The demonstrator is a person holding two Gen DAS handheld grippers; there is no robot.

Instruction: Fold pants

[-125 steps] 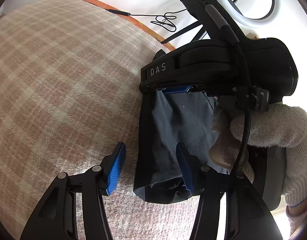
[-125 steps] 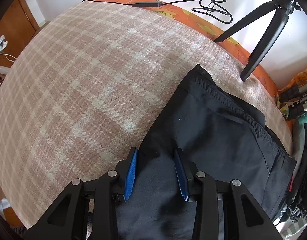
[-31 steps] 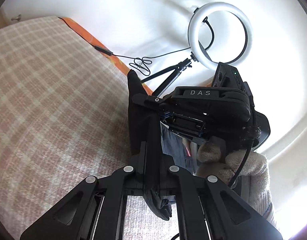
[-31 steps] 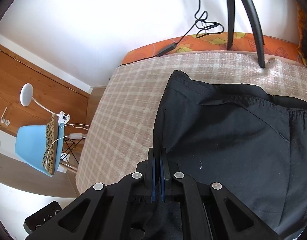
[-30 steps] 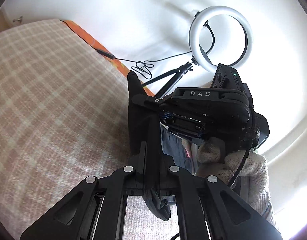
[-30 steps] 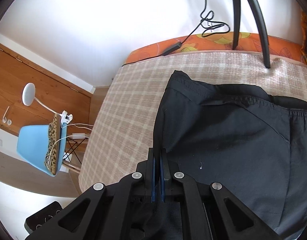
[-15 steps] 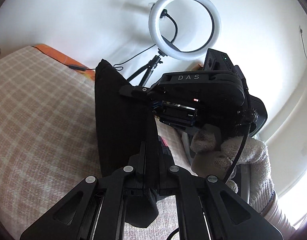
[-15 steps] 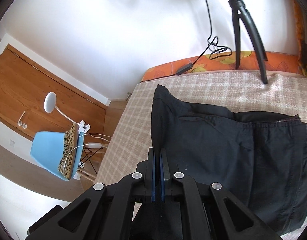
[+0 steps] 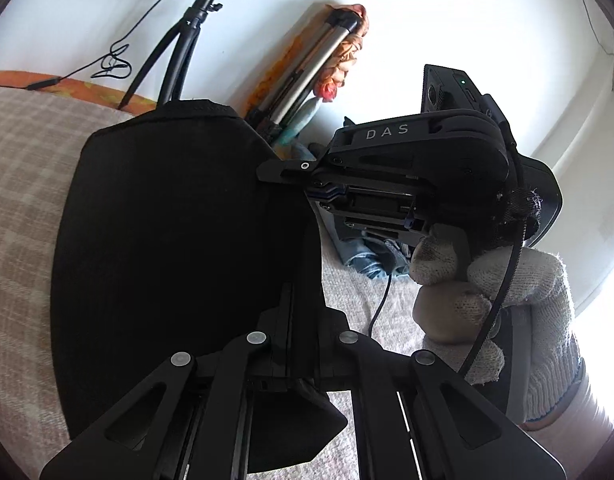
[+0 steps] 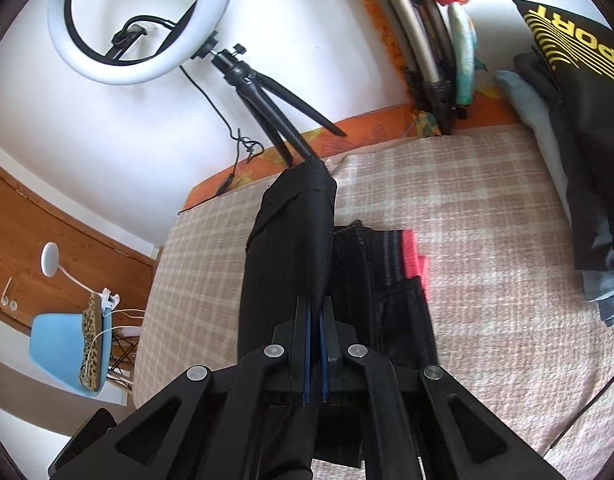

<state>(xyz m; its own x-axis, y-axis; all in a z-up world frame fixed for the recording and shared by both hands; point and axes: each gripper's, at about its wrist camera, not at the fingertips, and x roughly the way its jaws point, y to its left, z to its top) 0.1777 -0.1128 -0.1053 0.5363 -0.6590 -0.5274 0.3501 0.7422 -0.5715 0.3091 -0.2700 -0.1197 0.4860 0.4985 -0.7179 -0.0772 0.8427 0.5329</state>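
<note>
The black pants [image 9: 179, 248] hang lifted above the plaid bed cover [image 9: 15, 184]. My left gripper [image 9: 299, 304] is shut on one edge of the raised fabric. My right gripper [image 9: 307, 182] is shut on the same fabric further along, held by a white-gloved hand [image 9: 487, 300]. In the right wrist view my right gripper [image 10: 315, 308] is shut on a raised black fold [image 10: 291, 240]. The rest of the pants [image 10: 387, 288], with a red waistband tag [image 10: 413, 260], lies flat on the bed below it.
A ring light [image 10: 143, 20] on a black tripod [image 10: 267, 104] stands at the far bed edge by the white wall. Folded tripods [image 9: 307, 76] lean there too. A pile of dark clothes [image 10: 579, 128] lies on the right. A blue chair [image 10: 63, 352] stands beyond the left bed edge.
Both grippers have lifted the held pants edge higher and swung it over the part lying on the bed. The views have tilted up toward the wall and ring light.
</note>
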